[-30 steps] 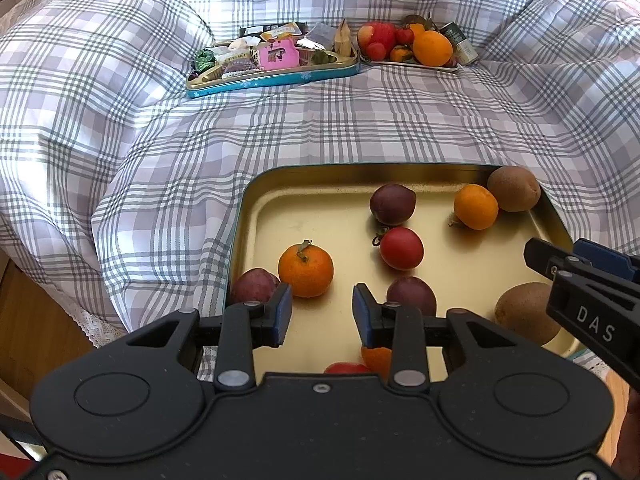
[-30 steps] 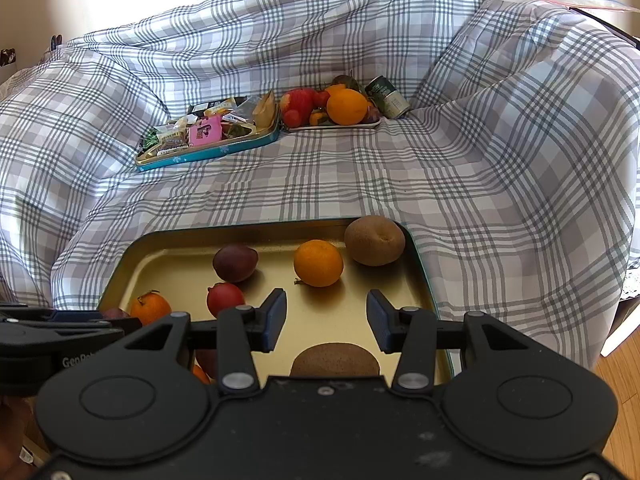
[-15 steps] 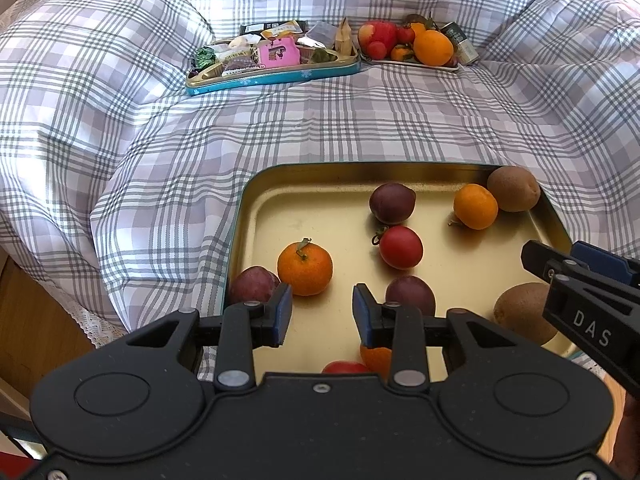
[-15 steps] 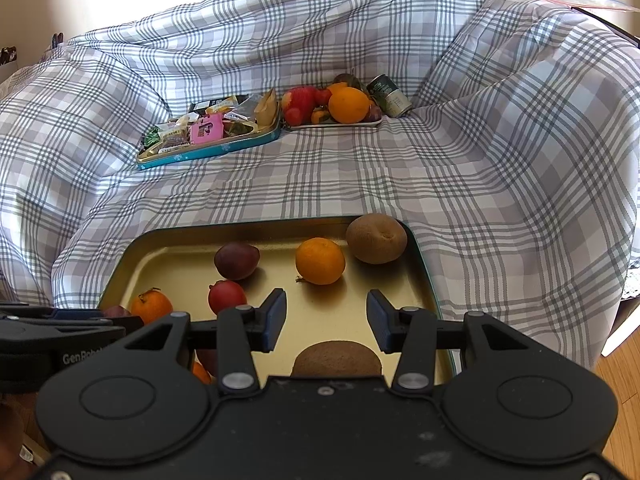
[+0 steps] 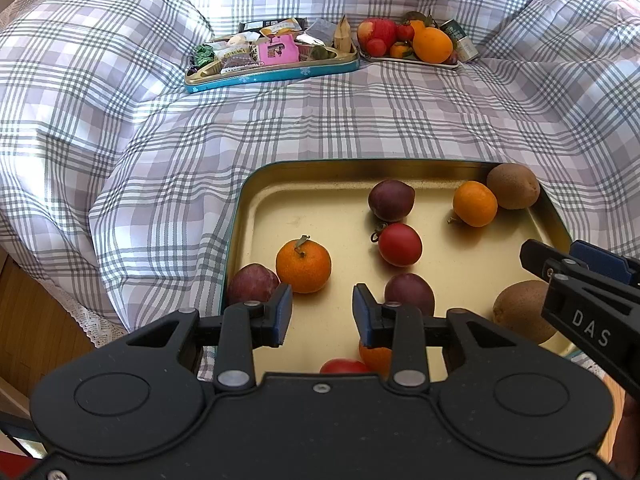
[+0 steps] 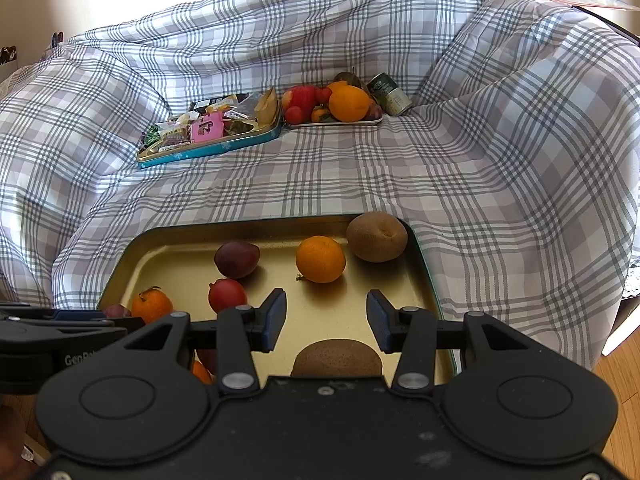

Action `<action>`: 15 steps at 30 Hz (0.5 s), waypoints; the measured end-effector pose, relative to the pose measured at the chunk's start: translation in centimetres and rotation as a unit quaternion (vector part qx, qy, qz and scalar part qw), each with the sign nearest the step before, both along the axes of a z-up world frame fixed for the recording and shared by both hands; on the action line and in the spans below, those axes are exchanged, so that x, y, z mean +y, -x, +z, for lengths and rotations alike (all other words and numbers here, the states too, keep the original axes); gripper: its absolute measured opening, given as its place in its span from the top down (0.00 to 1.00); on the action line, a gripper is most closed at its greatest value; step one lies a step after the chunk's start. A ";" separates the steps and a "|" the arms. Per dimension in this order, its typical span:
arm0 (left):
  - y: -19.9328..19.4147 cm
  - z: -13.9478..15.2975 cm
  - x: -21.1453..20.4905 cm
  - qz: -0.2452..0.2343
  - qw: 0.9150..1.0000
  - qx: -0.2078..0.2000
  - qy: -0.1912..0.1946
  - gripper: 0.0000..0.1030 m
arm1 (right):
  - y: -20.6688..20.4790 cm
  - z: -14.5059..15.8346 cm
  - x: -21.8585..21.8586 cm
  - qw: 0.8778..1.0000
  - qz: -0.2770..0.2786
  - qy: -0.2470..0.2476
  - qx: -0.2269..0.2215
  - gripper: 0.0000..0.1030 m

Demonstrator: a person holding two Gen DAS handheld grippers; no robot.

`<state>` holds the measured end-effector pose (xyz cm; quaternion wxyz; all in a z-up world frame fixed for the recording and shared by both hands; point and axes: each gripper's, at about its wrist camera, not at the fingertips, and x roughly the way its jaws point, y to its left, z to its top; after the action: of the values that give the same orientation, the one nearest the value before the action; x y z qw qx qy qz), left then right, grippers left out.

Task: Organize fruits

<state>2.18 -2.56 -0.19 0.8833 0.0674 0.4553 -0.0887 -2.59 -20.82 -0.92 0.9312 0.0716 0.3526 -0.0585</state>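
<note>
A gold tray (image 5: 320, 208) (image 6: 168, 256) on the plaid cloth holds several fruits: a stemmed orange (image 5: 303, 266) (image 6: 151, 305), a second orange (image 5: 475, 203) (image 6: 320, 258), a red fruit (image 5: 400, 244) (image 6: 227, 294), dark plums (image 5: 391, 200) (image 6: 237, 258), and two kiwis (image 5: 513, 185) (image 6: 377, 236). My left gripper (image 5: 322, 316) is open and empty over the tray's near edge. My right gripper (image 6: 326, 322) is open and empty above the near kiwi (image 6: 337, 358) (image 5: 520, 310).
At the back, a blue tin (image 5: 272, 72) (image 6: 208, 148) holds snack packets. Beside it a plate (image 5: 408, 60) (image 6: 336, 123) holds an apple, a large orange and small fruits, with a can (image 5: 460, 40) (image 6: 390, 94) next to it. Wooden floor (image 5: 36, 320) lies left.
Both grippers have eased back slightly, so the tray and far items sit a little higher in view. Jaws stay open and no fruit has moved.
</note>
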 end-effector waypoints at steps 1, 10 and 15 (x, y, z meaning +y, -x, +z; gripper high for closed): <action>0.0 0.0 0.0 0.000 1.000 0.000 0.000 0.58 | 0.0 0.0 0.0 1.000 0.000 0.000 0.000 0.54; 0.0 0.0 0.0 0.000 1.000 0.000 0.000 0.58 | 0.1 0.0 0.0 1.000 0.000 0.000 0.000 0.54; 0.1 -0.1 -0.1 0.000 1.000 0.001 0.000 0.58 | 0.0 0.0 0.0 1.000 0.000 0.000 0.001 0.54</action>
<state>2.12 -2.62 -0.32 0.8828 0.0676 0.4562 -0.0892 -2.63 -20.79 -0.96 0.9309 0.0717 0.3533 -0.0586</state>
